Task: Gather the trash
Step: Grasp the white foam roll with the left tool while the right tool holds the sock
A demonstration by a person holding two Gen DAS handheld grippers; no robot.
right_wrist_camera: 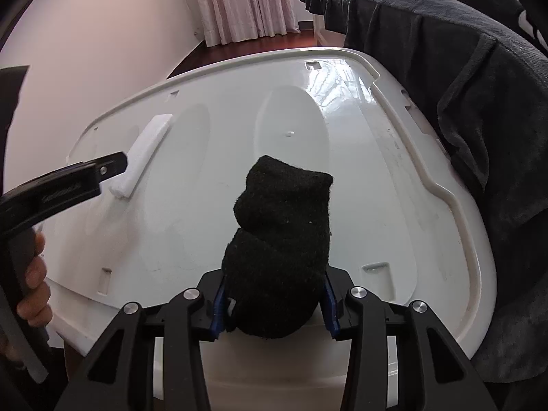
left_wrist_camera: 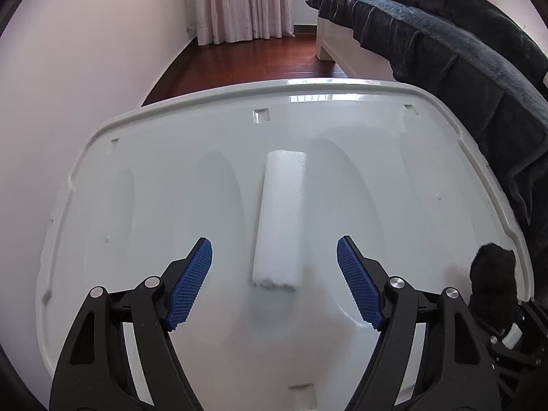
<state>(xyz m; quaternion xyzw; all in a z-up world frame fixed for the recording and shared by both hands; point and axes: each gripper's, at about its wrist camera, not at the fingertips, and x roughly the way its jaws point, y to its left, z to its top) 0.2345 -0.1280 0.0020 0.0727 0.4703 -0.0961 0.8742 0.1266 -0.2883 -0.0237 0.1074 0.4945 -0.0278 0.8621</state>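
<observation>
Left claw gapes wide, hovering over the white foam strip, touching nothing; right claw clamps a black sock above the white lid.

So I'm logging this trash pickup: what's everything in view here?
foam strip: 1, white, flat on the lid, between the open left fingers, untouched
sock: 1, black, bunched, gripped in the right gripper
lid: 1, white, under both items
blanket: 1, dark, on the bed beside the lid
curtain: 1, pale pink, far wall
floor: reddish wood
left gripper: black, blue pads
right gripper: black, blue pads
hand: 1, holding the left gripper
</observation>
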